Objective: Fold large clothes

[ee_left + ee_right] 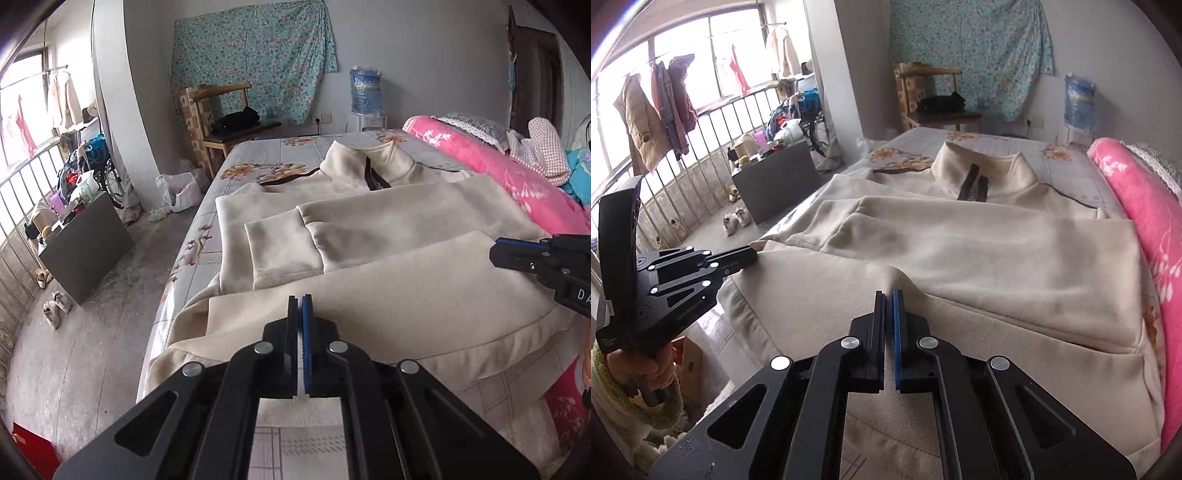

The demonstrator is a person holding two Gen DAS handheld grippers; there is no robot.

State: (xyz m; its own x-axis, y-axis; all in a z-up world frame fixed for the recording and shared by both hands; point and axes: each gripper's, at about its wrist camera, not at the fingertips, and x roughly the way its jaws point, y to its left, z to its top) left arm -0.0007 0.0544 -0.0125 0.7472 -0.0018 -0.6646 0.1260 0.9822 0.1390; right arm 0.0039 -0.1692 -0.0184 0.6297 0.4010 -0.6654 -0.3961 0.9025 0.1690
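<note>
A large cream sweatshirt (pixel 369 221) with a zip collar lies on the bed, sleeves folded across its body. Its hem end is raised and folded over toward the collar. My left gripper (pixel 300 300) is shut on the hem's left part. My right gripper (pixel 888 295) is shut on the hem's right part, where the cloth (pixel 923 258) puckers into a ridge. The right gripper also shows in the left wrist view (pixel 495 253), and the left gripper shows in the right wrist view (pixel 753 256) at the cloth's left edge.
The bed (pixel 258 155) has a flowered sheet. A pink quilt (pixel 498 173) lies along its right side. A wooden chair (pixel 236 129) and a water dispenser (pixel 365 92) stand beyond it. A grey cabinet (pixel 85 247), shoes (pixel 55 306) and a railing (pixel 683 184) are to the left.
</note>
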